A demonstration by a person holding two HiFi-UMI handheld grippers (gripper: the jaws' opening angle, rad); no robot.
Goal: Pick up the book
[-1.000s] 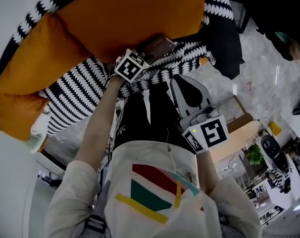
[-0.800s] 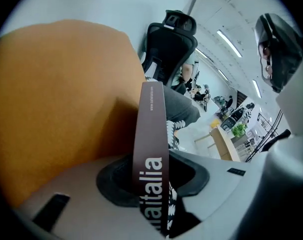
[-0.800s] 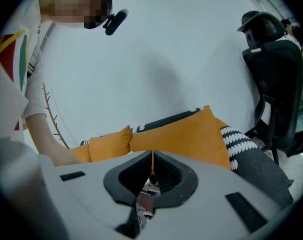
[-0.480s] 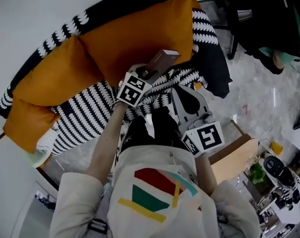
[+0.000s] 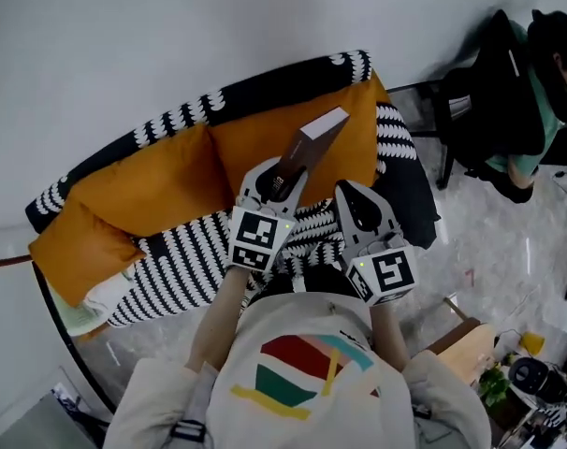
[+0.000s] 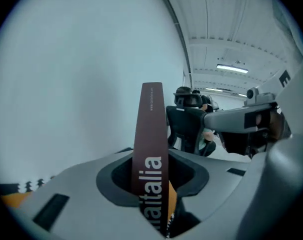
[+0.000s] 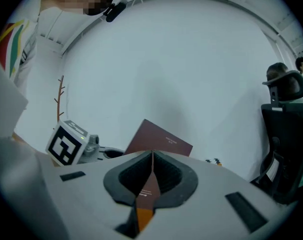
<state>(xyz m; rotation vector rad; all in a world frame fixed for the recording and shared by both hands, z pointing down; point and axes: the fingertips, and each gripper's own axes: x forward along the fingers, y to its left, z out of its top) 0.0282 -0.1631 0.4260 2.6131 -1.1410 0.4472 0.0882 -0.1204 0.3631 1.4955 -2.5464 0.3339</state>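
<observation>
The book (image 5: 313, 138) is brown with white lettering on its spine (image 6: 150, 134). My left gripper (image 5: 282, 178) is shut on its lower end and holds it up in the air, above the sofa's orange back cushions (image 5: 171, 185). In the left gripper view the spine stands upright between the jaws. My right gripper (image 5: 356, 202) hangs just right of the left one, its jaws closed together with nothing between them. In the right gripper view the book's cover (image 7: 159, 140) shows beyond the closed jaws, with the left gripper's marker cube (image 7: 69, 141) to its left.
Below both grippers lies a sofa with a black-and-white patterned throw (image 5: 176, 260). A pale wall rises behind it. At the right a person sits in a dark office chair (image 5: 508, 92) on a shiny floor.
My left gripper has lifted the book off the sofa and tipped it upward. The right gripper has risen too and now sits close beside the left one.
</observation>
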